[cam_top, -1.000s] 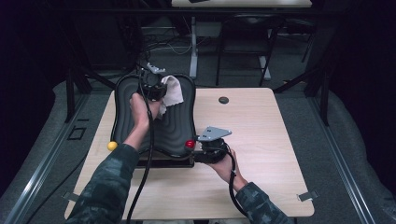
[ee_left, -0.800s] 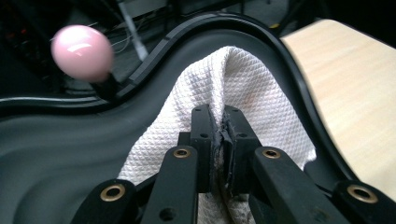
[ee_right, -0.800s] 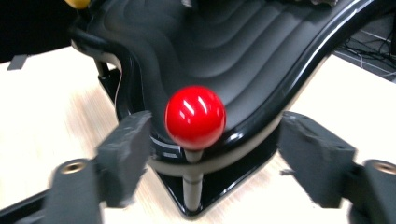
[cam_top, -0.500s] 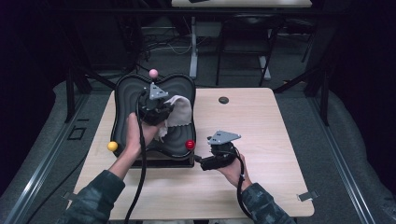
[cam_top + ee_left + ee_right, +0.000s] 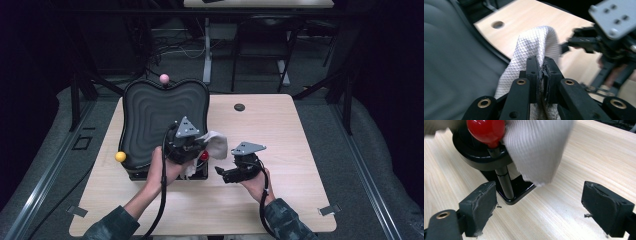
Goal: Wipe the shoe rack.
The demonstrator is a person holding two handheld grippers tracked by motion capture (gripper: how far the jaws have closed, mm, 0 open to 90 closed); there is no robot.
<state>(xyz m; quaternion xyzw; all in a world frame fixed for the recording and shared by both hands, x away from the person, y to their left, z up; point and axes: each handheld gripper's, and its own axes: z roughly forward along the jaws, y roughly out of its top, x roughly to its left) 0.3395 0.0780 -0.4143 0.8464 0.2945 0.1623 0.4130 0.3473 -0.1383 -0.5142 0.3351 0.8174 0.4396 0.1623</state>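
A black ridged board lies on the table's left half, with ball-topped posts at its edge. My left gripper is over its near right corner, shut on a white waffle cloth that hangs to the right. In the left gripper view the cloth is pinched between the jaws of my left gripper. My right gripper is just right of that corner, and its jaws have just been opening. In its own view my right gripper is open, the pads touch nothing, and the red ball and cloth are just ahead.
A yellow ball stands at the board's near left and a pink ball at its far edge. A dark round hole sits in the wooden table beyond my right gripper. The floor around is dark, with desk legs behind.
My left gripper has carried the cloth from the far part of the board back to its near right corner. My right gripper has opened and drawn slightly right of the board.
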